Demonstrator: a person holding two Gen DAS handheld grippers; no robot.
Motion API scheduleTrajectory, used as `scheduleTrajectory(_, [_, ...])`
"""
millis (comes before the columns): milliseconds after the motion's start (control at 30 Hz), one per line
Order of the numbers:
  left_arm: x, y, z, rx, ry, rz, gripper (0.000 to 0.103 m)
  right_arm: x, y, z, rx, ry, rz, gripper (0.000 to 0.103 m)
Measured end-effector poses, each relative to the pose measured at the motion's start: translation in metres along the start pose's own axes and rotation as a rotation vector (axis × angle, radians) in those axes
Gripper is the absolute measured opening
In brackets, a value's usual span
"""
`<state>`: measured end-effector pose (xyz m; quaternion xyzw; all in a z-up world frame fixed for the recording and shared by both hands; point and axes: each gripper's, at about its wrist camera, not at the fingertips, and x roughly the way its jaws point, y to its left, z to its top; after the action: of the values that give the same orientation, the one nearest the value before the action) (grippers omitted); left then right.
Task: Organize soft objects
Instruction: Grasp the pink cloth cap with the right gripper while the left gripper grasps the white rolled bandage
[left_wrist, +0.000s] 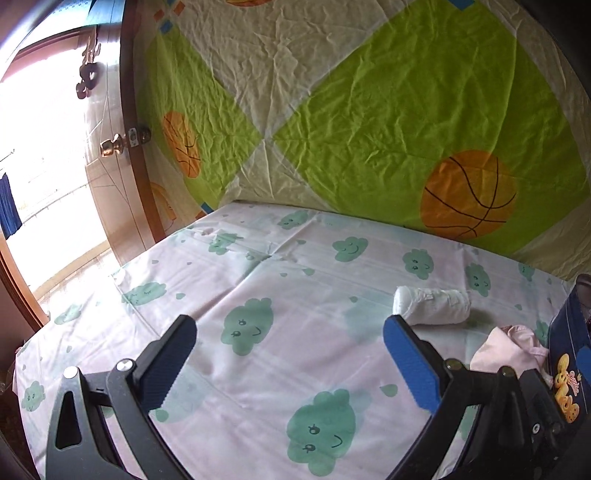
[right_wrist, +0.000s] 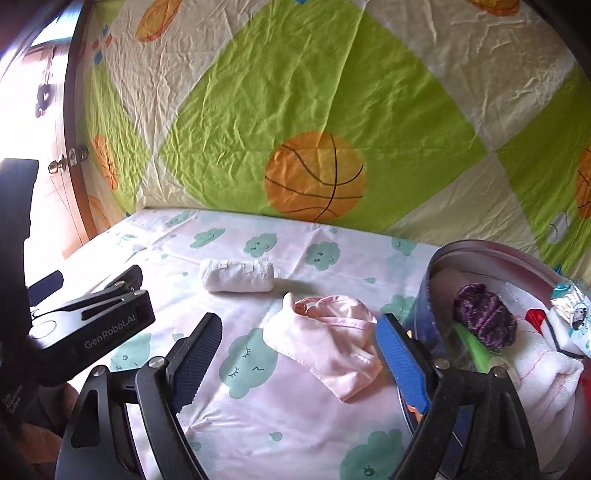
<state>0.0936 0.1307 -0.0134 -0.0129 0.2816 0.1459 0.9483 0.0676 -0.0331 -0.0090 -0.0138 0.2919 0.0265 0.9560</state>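
White rolled cloth (right_wrist: 237, 276): lies on the cloud-print bedsheet (right_wrist: 258, 424), beyond both grippers.
Pink crumpled garment (right_wrist: 325, 341): on the sheet beside the round storage bin (right_wrist: 480, 251).
Left gripper (left_wrist: 290, 345): jaws spread, nothing between.
Right gripper (right_wrist: 299, 341): jaws spread, garment between the tips, unpressed.

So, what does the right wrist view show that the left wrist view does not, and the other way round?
Only the right wrist view looks into the round bin, which holds a purple knitted piece and a white cloth; it also shows the left gripper's body from outside and the whole pink garment.

Only the left wrist view shows the empty left gripper from behind and a cartoon print on the bin's dark outer wall.

Both show the white rolled cloth on the cloud-print sheet, the basketball blanket and the door knob.
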Motion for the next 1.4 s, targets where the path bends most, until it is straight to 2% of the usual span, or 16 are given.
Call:
scheduleTrajectory(167, [0.004, -0.002, 0.003, 0.023, 0.005, 0.009, 0.103, 0.028, -0.001, 0.004, 0.009, 0.11, 0.018, 0.08])
scheduleTrajectory(433, [0.008, -0.001, 0.003, 0.016, 0.031, 0.009, 0.103, 0.077, -0.003, 0.004, 0.03, 0.313, -0.016, 0.075])
scheduleTrajectory(533, [0.008, -0.002, 0.002, 0.026, 0.029, 0.012, 0.103, 0.075, -0.003, 0.003, 0.033, 0.301, -0.037, 0.069])
scheduleTrajectory(600, [0.007, -0.002, 0.002, 0.031, 0.026, 0.01, 0.103, 0.072, -0.007, 0.003, 0.048, 0.291, -0.058, 0.047])
scheduleTrajectory(633, [0.007, -0.003, 0.002, 0.032, 0.025, 0.009, 0.103, 0.071, -0.009, 0.003, 0.056, 0.286, -0.058, 0.04])
scheduleTrajectory(667, [0.007, -0.002, 0.002, 0.033, 0.024, 0.007, 0.103, 0.068, -0.011, 0.003, 0.063, 0.284, -0.052, 0.021])
scheduleTrajectory(700, [0.007, -0.002, 0.002, 0.033, 0.022, 0.005, 0.103, 0.07, -0.011, 0.001, 0.067, 0.297, -0.028, 0.009])
scheduleTrajectory(767, [0.006, -0.002, 0.001, 0.032, 0.019, 0.002, 0.103, 0.067, -0.012, 0.001, 0.077, 0.29, -0.009, 0.006])
scheduleTrajectory(833, [0.005, -0.002, 0.001, 0.032, 0.017, -0.005, 0.103, 0.059, -0.012, 0.002, 0.081, 0.25, 0.052, 0.005])
scheduleTrajectory(967, [0.005, -0.004, 0.001, 0.041, 0.018, -0.026, 0.103, 0.022, -0.008, 0.004, 0.063, 0.061, 0.123, 0.005])
scheduleTrajectory(1033, [0.005, -0.005, 0.001, 0.045, 0.017, -0.038, 0.103, 0.007, -0.01, 0.004, 0.076, -0.016, 0.105, 0.005])
scheduleTrajectory(1167, [0.006, -0.011, 0.001, 0.068, 0.023, -0.089, 0.103, -0.008, -0.014, 0.005, 0.107, -0.111, 0.072, 0.005])
scheduleTrajectory(1267, [0.007, -0.021, 0.002, 0.075, 0.036, -0.14, 0.103, -0.02, -0.014, 0.005, 0.09, -0.2, 0.003, 0.005])
scheduleTrajectory(1400, [0.019, -0.046, 0.009, 0.061, 0.101, -0.233, 0.103, -0.034, -0.016, 0.008, 0.089, -0.289, -0.037, 0.005])
